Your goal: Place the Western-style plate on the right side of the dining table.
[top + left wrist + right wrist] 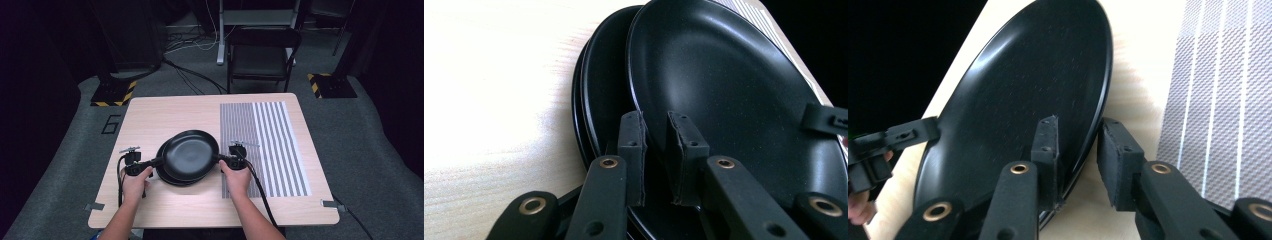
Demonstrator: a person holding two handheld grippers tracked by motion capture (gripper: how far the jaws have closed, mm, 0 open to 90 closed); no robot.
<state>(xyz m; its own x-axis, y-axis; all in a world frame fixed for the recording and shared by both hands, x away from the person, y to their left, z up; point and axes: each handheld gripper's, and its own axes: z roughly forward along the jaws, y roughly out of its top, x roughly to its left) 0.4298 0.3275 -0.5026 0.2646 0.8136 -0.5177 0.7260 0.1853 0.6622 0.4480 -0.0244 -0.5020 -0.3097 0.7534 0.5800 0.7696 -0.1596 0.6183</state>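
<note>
A stack of black plates [168,178] lies on the wooden table [160,115], left of centre. The top black plate [190,155] sits offset to the far right of the others and is gripped at both sides. My left gripper [159,161] is shut on its left rim; in the left gripper view the pads [656,150] straddle that rim of the top plate [724,90], with the lower plates [596,100] behind. My right gripper [221,159] is shut on the right rim. The right gripper view has one pad inside the plate [1023,90] and the other outside, around [1078,160].
A grey and white striped mat [275,145] covers the table's right half, just beside the right hand. A black folding chair [262,55] stands beyond the far edge, and cables trail over the floor. Bare wood lies behind and left of the plates.
</note>
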